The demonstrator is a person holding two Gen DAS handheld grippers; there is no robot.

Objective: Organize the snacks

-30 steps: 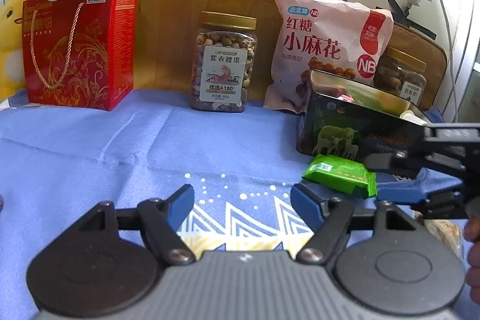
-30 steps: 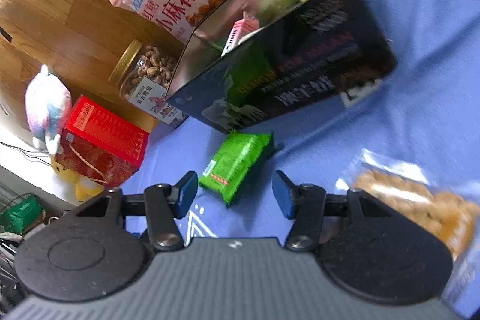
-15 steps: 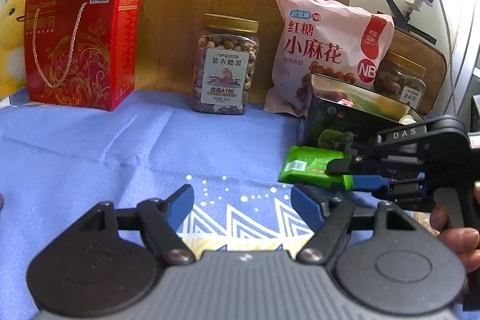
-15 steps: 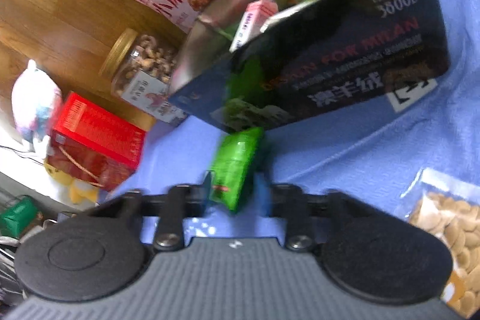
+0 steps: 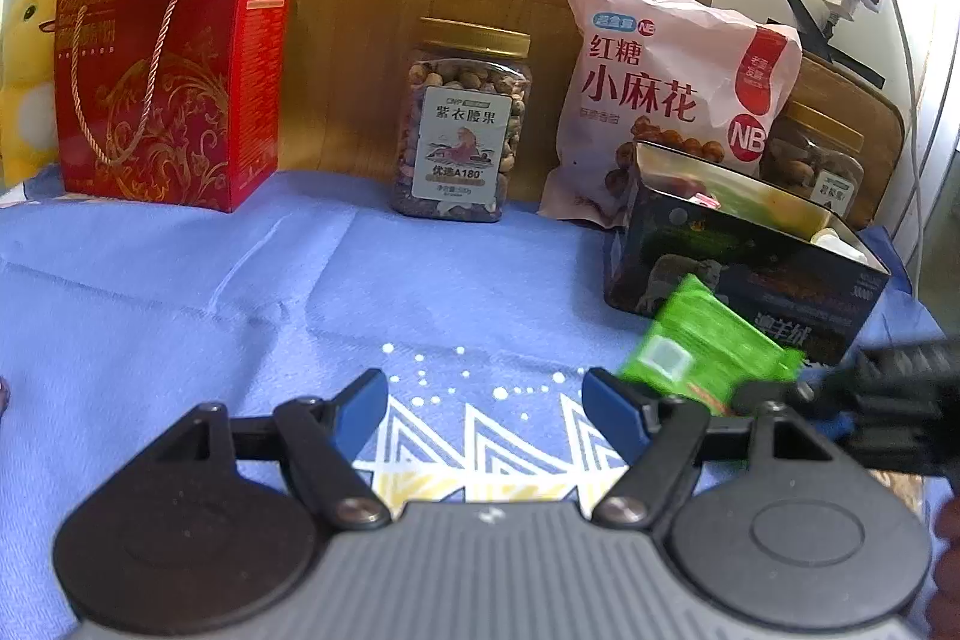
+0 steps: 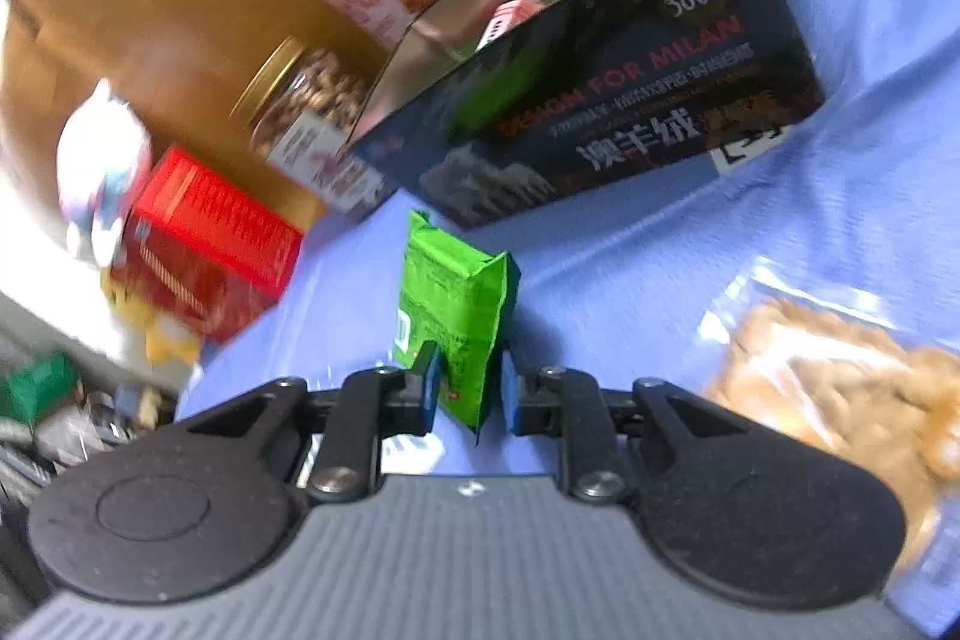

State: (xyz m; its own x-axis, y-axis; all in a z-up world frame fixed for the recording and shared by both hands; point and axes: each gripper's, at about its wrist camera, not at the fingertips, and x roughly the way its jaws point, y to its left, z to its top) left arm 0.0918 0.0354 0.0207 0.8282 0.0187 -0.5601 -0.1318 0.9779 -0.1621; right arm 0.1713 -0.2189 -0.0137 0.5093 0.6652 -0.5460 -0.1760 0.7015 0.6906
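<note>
Several snacks already sit inside the dark tin box [image 6: 630, 112] — just in front of it the right gripper [image 6: 465, 388], jaws closing, pinches a green packet [image 6: 456, 304], the bag of biscuits [image 6: 840, 370] beside the box waits, and the left gripper [image 5: 480, 400] stands spread, empty.

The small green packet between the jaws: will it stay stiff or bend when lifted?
The green packet probably flexes: its foil looks creased. It seems light. The right gripper, jaws closing on its lower end, may let the glossy wrapper slip.

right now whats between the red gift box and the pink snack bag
A gold-lidded nut jar stands between the red gift box and the pink snack bag, shown in the left wrist view.
</note>
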